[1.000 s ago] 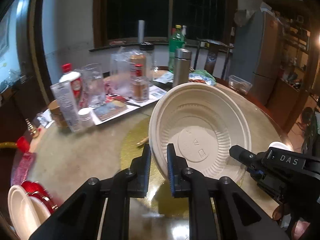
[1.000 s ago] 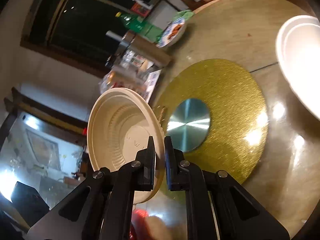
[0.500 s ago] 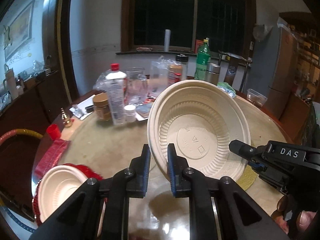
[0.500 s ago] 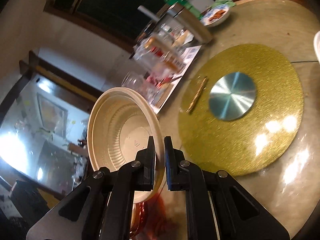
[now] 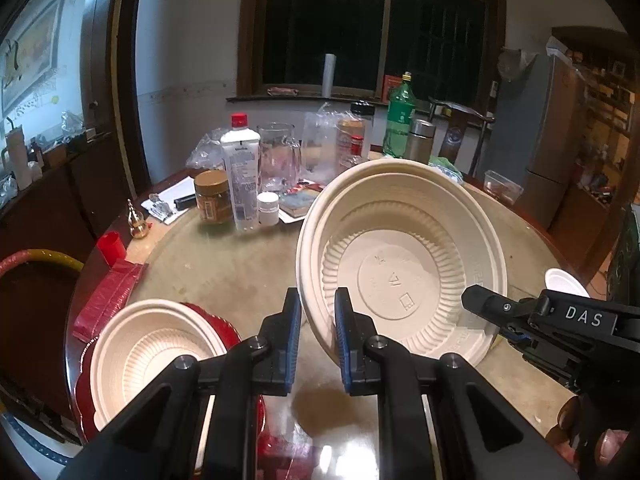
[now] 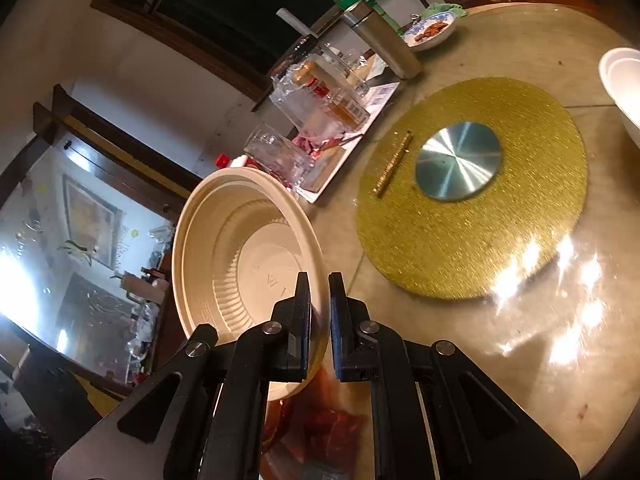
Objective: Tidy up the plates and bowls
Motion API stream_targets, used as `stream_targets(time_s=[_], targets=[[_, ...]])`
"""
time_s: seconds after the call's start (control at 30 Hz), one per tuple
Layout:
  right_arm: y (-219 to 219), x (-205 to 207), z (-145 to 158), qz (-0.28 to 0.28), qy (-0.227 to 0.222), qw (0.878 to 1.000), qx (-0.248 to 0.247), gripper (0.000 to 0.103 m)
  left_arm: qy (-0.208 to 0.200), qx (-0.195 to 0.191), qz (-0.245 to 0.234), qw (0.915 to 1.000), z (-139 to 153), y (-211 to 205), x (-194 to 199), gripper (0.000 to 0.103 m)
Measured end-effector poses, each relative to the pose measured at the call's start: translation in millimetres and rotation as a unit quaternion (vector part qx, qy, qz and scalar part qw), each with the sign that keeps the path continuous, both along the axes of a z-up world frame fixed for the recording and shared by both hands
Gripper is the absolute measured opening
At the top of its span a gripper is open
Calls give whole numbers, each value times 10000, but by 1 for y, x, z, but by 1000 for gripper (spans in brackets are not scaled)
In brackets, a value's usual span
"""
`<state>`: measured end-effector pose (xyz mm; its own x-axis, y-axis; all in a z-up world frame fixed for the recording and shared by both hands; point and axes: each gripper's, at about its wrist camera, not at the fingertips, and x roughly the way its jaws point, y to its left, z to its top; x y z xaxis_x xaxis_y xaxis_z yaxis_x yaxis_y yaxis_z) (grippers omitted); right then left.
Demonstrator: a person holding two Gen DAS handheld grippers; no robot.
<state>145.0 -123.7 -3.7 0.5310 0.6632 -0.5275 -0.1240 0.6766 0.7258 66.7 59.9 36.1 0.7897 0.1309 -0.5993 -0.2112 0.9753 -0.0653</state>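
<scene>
I have one cream bowl [image 5: 404, 264] pinched at its rim between both tools, tipped up on edge above the table [image 5: 224, 276] with its inside facing my left camera. My left tool [image 5: 316, 340] is narrow and clamped on the near-left part of the rim; my right tool [image 6: 319, 320] is nearly closed on the rim too, and in the left view it shows as the black body marked DAS at the bowl's lower right.

Compared with a second ago, the bowl has travelled across the table away from the gold turntable [image 6: 472, 216], which now sits well off to the right in the right view. The second cream bowl [image 5: 152, 352], resting on a red plate [image 5: 224, 328] at the table's near-left edge, was barely in view then and now lies just beside my left tool. I read that as the carry being almost over: the held bowl looks destined to nest into that one, so what remains is lowering and levelling it.

From the right view the target bowl is hidden behind the held bowl and my tool; only a red patch shows below. I cannot tell how deep the pads sit on the rim. A white bowl [image 6: 624, 88] is cut off at the right edge, and the clutter of bottles and jars at the far side is too jumbled to sort out
</scene>
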Motion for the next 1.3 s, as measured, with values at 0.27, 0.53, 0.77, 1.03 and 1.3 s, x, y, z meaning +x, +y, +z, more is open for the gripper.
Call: stream_targets(time_s=[0.27, 0.53, 0.77, 1.03, 1.3], targets=[[-7, -21, -3, -193, 57, 9995, -243, 8, 124, -91, -221, 9996, -10, -3, -8, 15], [-8, -32, -6, -248, 111, 9992, -295, 8, 184, -77, -338, 9992, -14, -2, -18, 15], [-10, -49, -10, -311, 126, 9989, -324, 8, 243, -119, -437, 9987, -20, -1, -27, 15], [-22, -70, -22, -508, 211, 9976, -431, 8, 408, -169, -675, 9967, -34, -9, -36, 15], [-28, -87, -35, -611, 339, 9966, -439, 8, 579, -209, -817, 9948, -47, -10, -42, 15]])
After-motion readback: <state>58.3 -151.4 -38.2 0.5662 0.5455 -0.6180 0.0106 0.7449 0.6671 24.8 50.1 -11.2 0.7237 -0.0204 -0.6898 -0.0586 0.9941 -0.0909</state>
